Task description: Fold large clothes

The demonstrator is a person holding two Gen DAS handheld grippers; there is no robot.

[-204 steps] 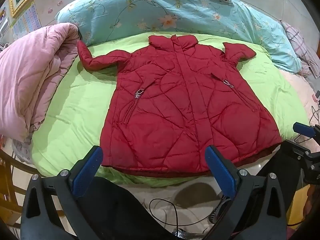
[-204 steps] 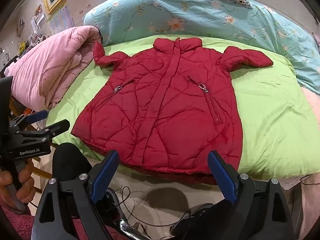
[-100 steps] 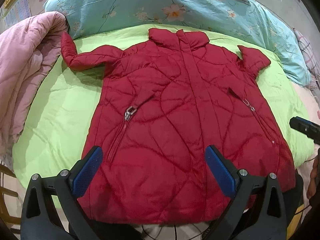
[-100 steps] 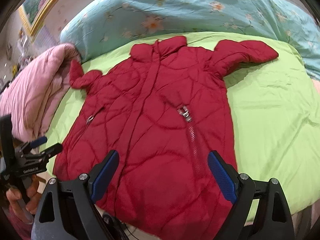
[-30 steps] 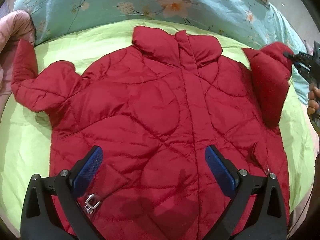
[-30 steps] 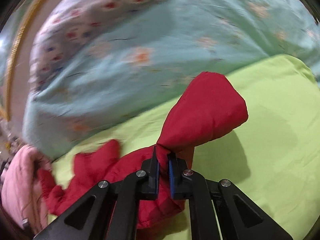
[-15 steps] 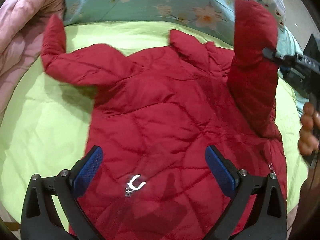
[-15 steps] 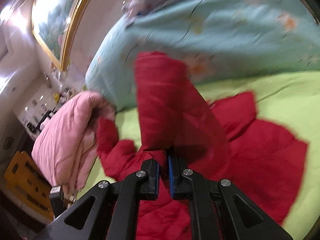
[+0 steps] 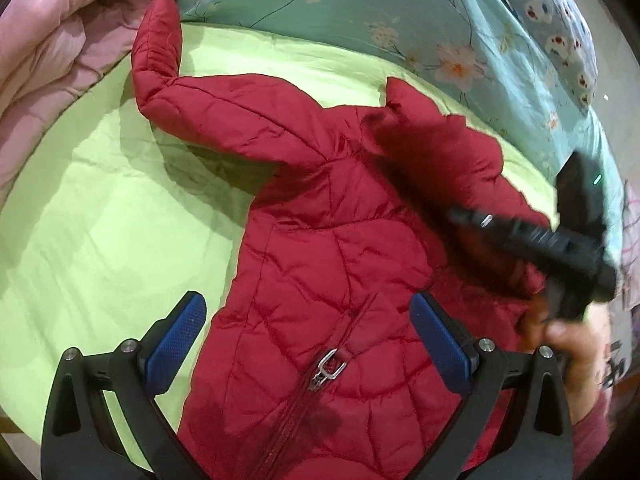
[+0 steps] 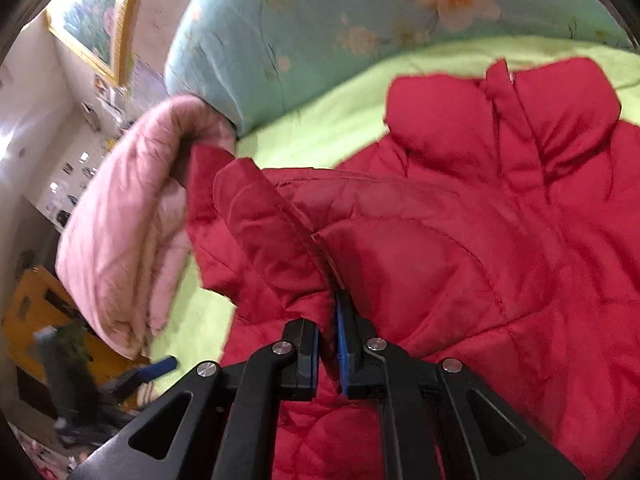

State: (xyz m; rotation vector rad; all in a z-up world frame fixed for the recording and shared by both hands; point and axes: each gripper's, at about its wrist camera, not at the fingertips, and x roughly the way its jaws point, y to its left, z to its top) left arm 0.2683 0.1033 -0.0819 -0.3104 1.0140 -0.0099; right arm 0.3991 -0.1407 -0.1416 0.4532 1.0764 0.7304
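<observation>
Red jacket (image 9: 344, 264) on green sheet (image 9: 80, 216); left gripper (image 9: 308, 344) fingers spread, empty; right gripper (image 10: 329, 354) fingers just loosening, sleeve between.

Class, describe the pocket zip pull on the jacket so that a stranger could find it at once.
On the green sheet lies a red jacket. The zip pull sits between the left gripper's open fingers: the only shiny metal on the red quilting.

jacket: red quilted jacket (image 9: 340, 260) lies front up on the green sheet (image 9: 80, 240)
left sleeve: stretched toward the pink quilt (image 9: 52, 40)
left gripper (image 9: 308, 344): fingers wide apart over the zipper pull (image 9: 330, 364)
right gripper (image 9: 520, 232): blurred, over the jacket's right side
</observation>
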